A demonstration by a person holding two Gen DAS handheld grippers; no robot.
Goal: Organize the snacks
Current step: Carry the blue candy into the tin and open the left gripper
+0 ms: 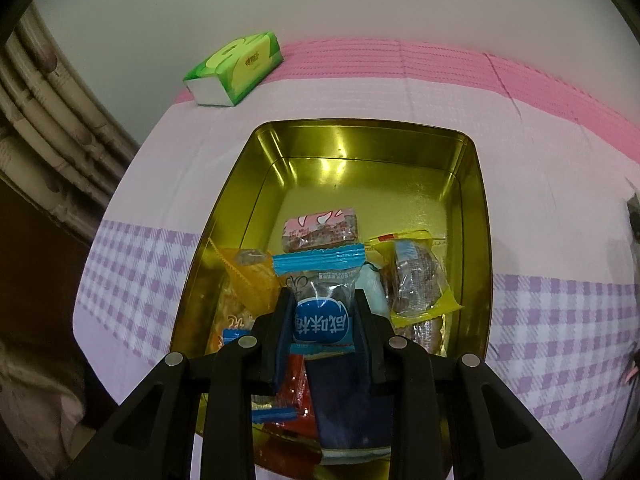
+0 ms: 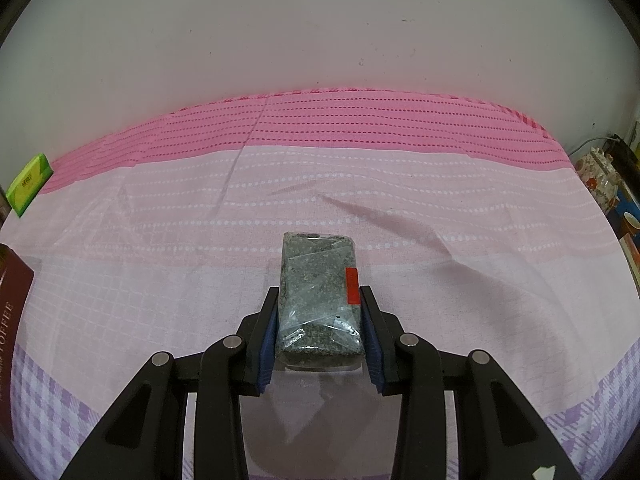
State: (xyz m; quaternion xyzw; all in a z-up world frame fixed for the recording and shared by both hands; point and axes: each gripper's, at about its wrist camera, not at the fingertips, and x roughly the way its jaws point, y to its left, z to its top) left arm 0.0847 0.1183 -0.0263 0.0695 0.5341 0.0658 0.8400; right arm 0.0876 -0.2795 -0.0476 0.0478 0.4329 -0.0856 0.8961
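A gold tin (image 1: pixel 472 216) stands on the cloth and holds several wrapped snacks, among them a pink-wrapped bar (image 1: pixel 320 229), an orange packet (image 1: pixel 250 276) and a yellow-edged packet (image 1: pixel 416 280). My left gripper (image 1: pixel 322 314) is shut on a clear snack packet with blue ends and a blue label (image 1: pixel 322 292), held over the near part of the tin. My right gripper (image 2: pixel 319 314) is shut on a clear packet of grey speckled bar with a red sticker (image 2: pixel 316 280), above the cloth.
A green tissue pack (image 1: pixel 236 70) lies at the far left by the wall; it also shows in the right wrist view (image 2: pixel 28 184). A dark red toffee box lid (image 2: pixel 12 300) lies at the left. Cluttered items (image 2: pixel 604 176) stand past the cloth's right edge.
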